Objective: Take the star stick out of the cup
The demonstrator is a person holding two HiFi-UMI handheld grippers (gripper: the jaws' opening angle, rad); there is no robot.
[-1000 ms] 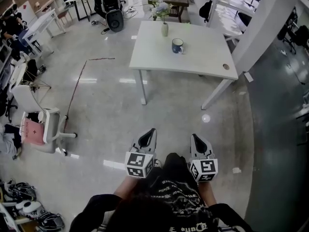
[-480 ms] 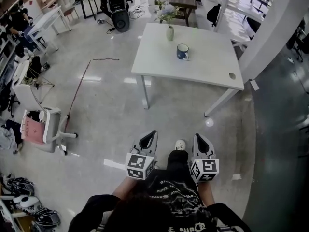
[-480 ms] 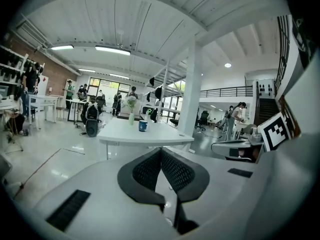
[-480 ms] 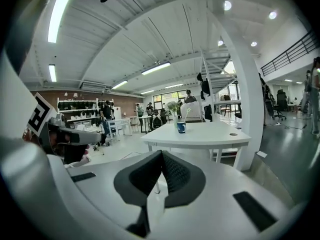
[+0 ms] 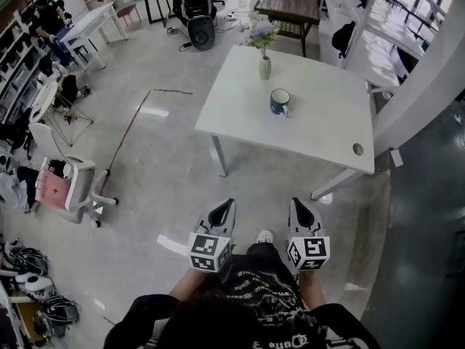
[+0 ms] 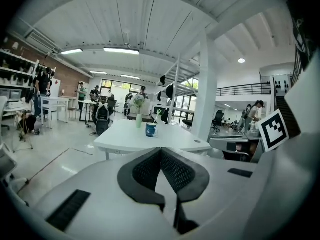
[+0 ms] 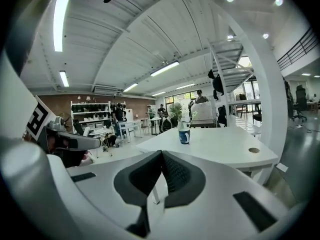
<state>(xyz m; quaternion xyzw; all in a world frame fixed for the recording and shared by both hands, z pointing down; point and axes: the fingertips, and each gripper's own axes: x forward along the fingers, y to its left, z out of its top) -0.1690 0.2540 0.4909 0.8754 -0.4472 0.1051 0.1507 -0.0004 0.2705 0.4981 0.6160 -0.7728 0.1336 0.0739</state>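
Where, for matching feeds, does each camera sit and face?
Head view: on the person's head, looking steeply down at floor, white table and blue cup; shows left gripper, right gripper, torso.
Left gripper view: on the left gripper, looking forward along its shut jaws at the table; right gripper at right edge.
Right gripper view: on the right gripper, likewise; left gripper at left edge.
Shared: all three show table, cup and vase.

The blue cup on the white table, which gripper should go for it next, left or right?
Probably the right gripper: the cup sits slightly toward its side. Both grippers are shut, empty and far short of the table, so the left gripper is barely worse.
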